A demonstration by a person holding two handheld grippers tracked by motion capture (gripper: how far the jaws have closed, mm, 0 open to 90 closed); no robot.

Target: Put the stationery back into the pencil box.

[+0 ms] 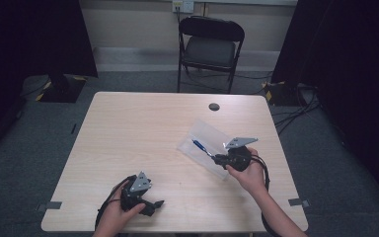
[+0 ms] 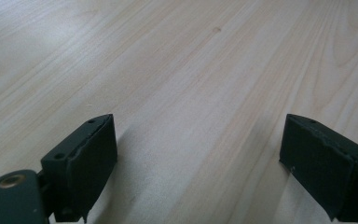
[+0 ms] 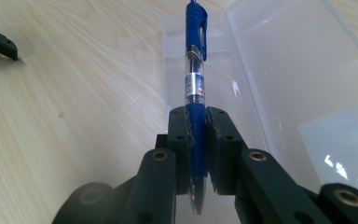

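Meanwhile right gripper (image 3: 196,154) pinches blue pen (image 3: 196,74) above clear case (image 3: 279,70)

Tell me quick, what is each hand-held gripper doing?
Left hand-held gripper: open, nothing between its jaws, over the table.
Right hand-held gripper: closed on a blue pen, above the clear box.

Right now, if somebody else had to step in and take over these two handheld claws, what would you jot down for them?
Right gripper: shut on the blue pen, gripped at its lower barrel, held over the clear plastic case.
Left gripper: open, nothing between its jaws, low over the bare table at the near left.
Case: open, right of centre on the table.
Done: pen picked up.
Left: probably lay the pen in the case, release, then perhaps close the lid.
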